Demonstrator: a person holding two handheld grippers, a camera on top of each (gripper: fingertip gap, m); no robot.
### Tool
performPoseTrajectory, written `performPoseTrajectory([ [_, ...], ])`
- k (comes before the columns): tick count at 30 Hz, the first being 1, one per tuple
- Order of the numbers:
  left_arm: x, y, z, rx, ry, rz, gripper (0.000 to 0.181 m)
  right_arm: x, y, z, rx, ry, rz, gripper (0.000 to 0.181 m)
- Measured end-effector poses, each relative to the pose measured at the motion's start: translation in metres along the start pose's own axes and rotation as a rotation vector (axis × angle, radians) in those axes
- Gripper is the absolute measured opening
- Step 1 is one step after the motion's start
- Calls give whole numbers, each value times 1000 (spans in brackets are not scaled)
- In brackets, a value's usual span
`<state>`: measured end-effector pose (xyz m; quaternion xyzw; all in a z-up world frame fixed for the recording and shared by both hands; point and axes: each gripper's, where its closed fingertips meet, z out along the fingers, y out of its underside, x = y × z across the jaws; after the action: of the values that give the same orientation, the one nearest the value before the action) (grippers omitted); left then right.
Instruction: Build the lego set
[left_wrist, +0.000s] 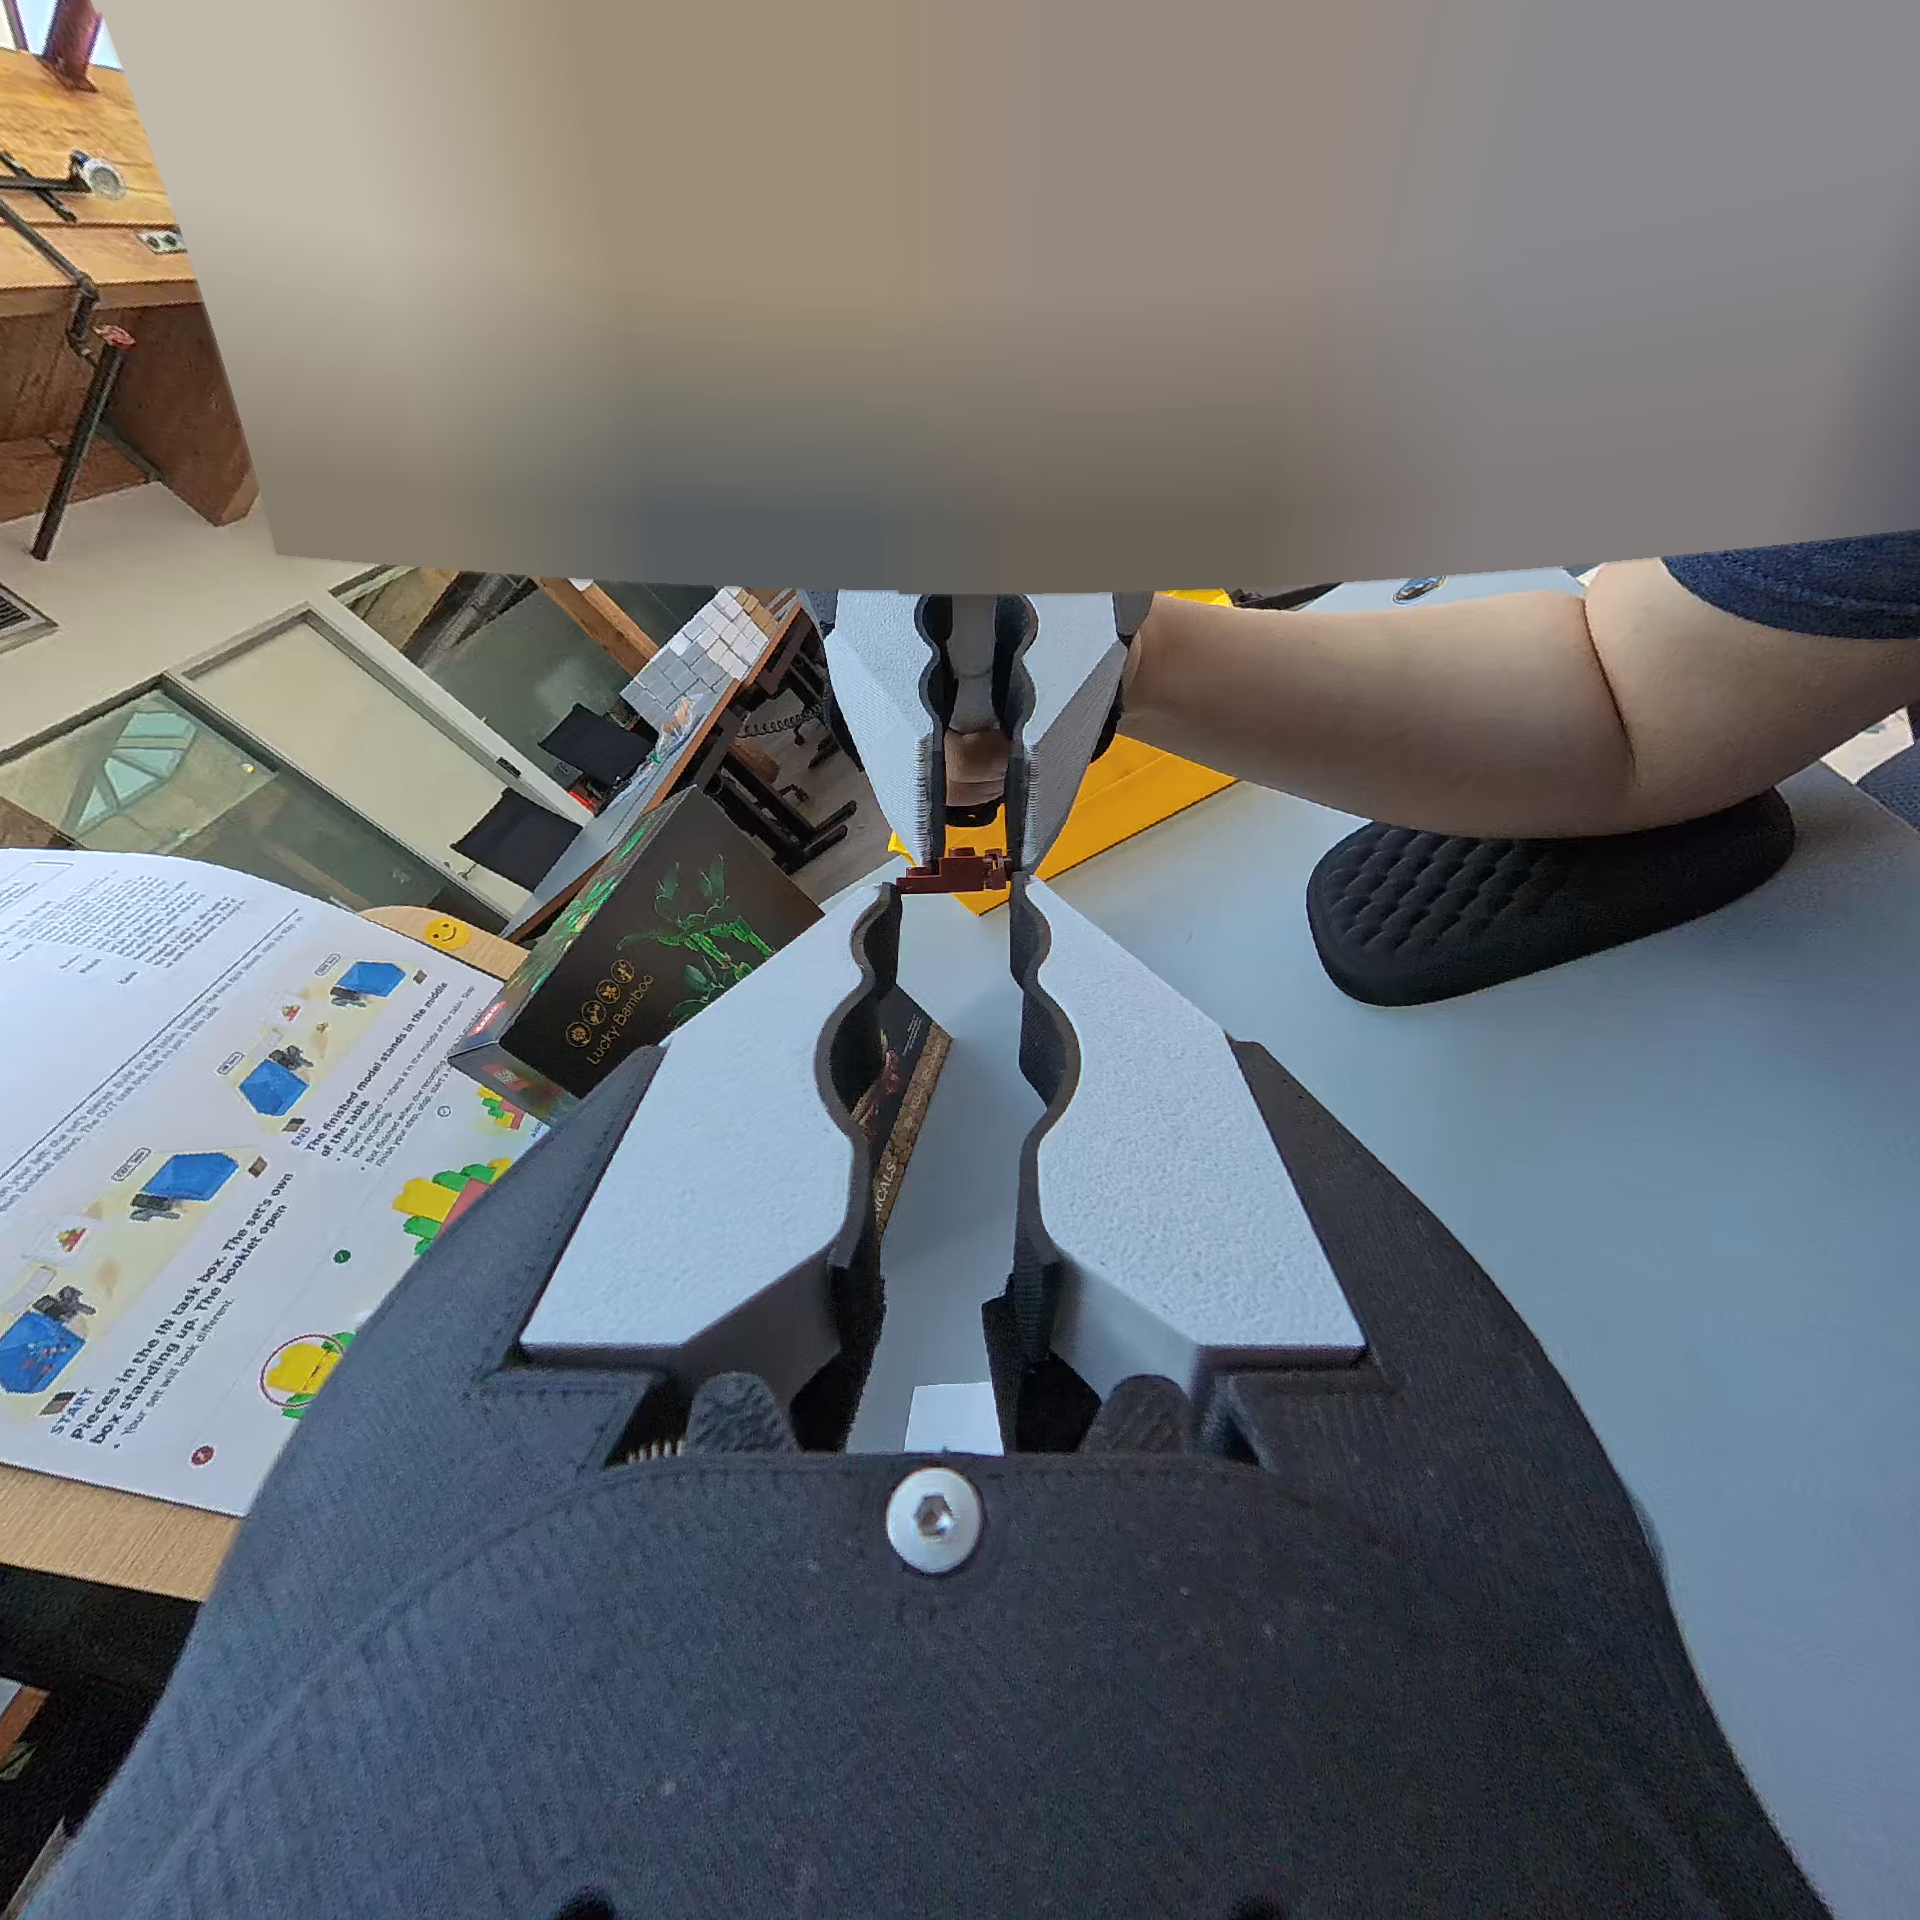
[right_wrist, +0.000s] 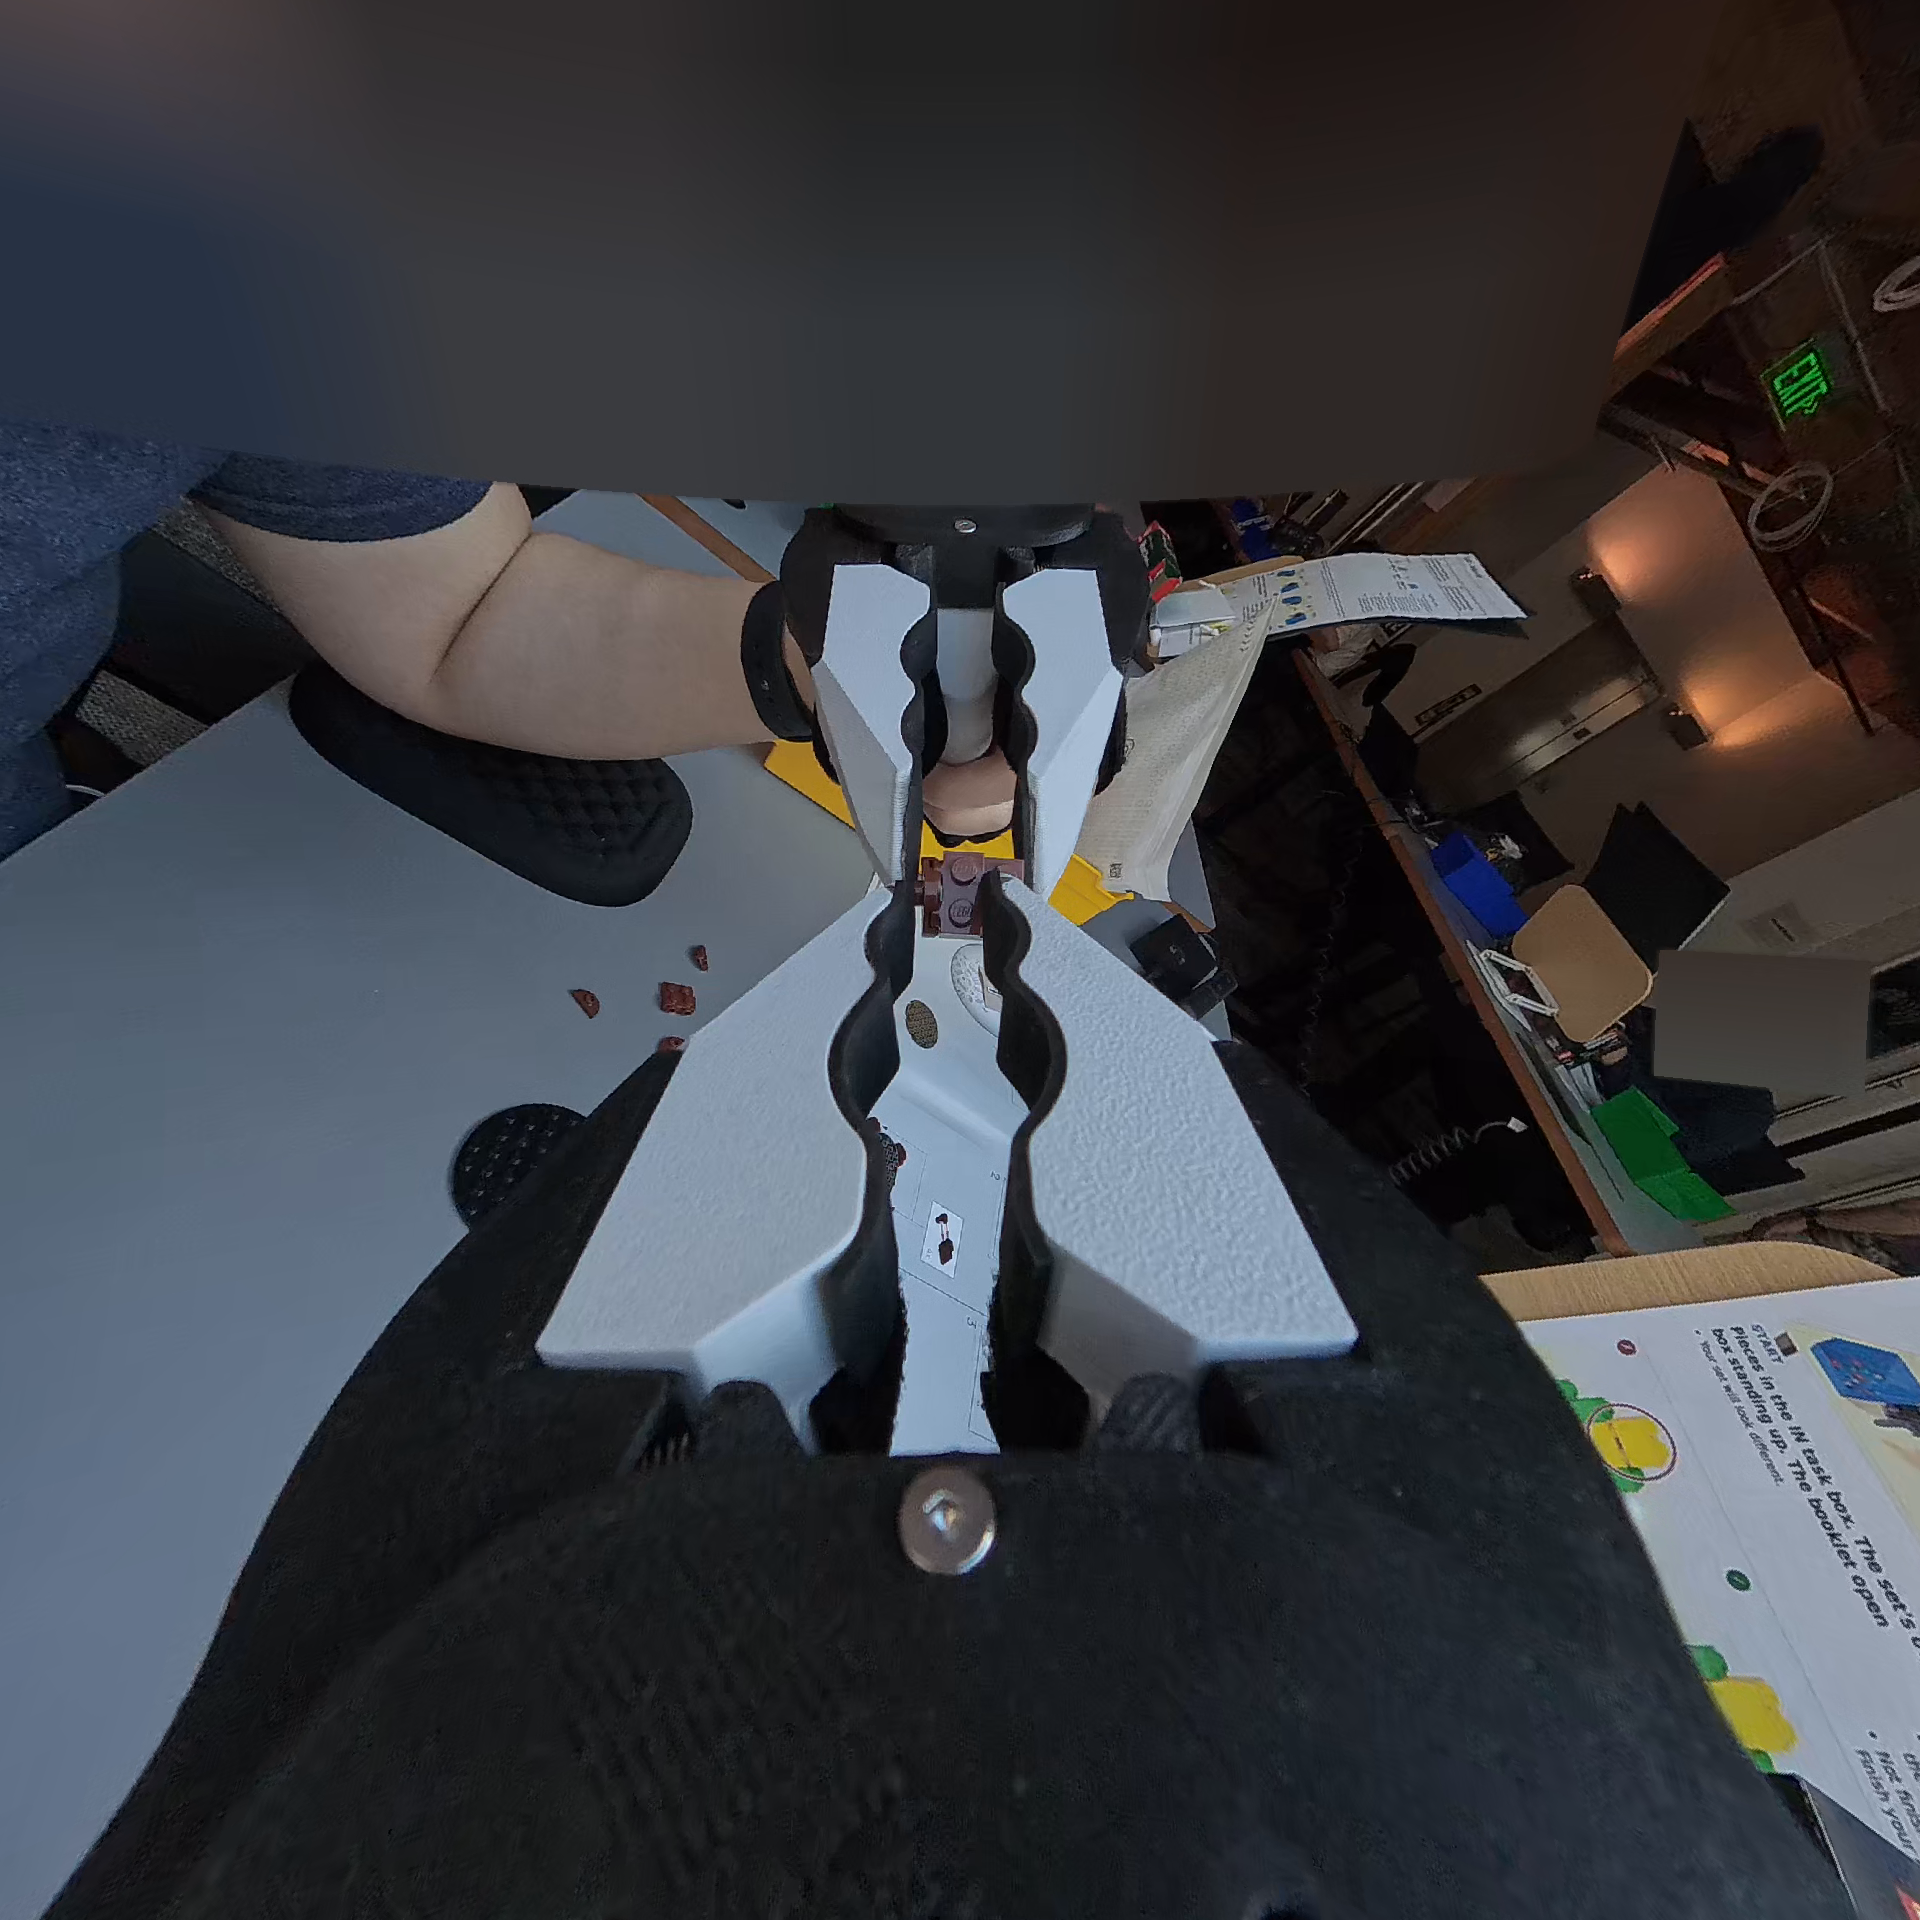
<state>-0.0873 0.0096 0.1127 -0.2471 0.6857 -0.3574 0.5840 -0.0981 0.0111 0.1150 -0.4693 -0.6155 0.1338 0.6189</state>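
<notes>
**brickfan:** So whats the grip situation atm? Where's the piece?

**umi_guy:** Both grippers are up off the grey table (left_wrist: 1558, 1195), tip to tip. The reddish-brown lego bit (left_wrist: 951, 871) sits right where they meet. In the right wrist view it's a small studded plate assembly (right_wrist: 961, 896), studs facing the cam. Left gripper (left_wrist: 954, 891) has its fingers narrowed down, tips pinching the ends of the plate afaict. Right gripper (right_wrist: 940, 902) also narrow, tips closed on the same clump. Can't tell exactly which sub-piece each one owns tbh, too small.

**brickfan:** How's that gonna handle?

**umi_guy:** My guess: super light, rigid ABS, smooth and kinda slippery. Won't bend, but it'll pivot or pop out if you only catch a corner. Best hold imo is on the flat side walls, pads square on, not on the studs. Thin plates give v little edge to grab, so squeeze steady and push straight along the stud axis or it skews.

**brickfan:** More parts around?

**umi_guy:** Yep, few loose brown pieces (right_wrist: 675, 997) on the table below, near a black wrist rest (right_wrist: 499, 790). Set box (left_wrist: 644, 966) and printed instruction sheet (left_wrist: 187, 1143) off to the side.
</notes>
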Motion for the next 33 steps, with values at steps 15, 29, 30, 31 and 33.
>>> performPoseTrajectory([
  [15, -1, 7, 4, -45, -9, 24, 17, 1, 8, -1, -48, 9, -13, 12],
  [29, -21, -6, -10, 151, -42, -102, 17, 20, -8, -14, 51, 101, 43, 23],
  [30, -20, -11, -13, 182, -35, -90, 17, 22, -10, -16, 69, 106, 71, 27],
  [31, -17, -14, -15, 206, -29, -66, 17, 22, -13, -16, 83, 101, 96, 30],
  [33, -11, -17, -15, 222, -30, 9, 17, 17, -15, -12, 73, 75, 105, 35],
])
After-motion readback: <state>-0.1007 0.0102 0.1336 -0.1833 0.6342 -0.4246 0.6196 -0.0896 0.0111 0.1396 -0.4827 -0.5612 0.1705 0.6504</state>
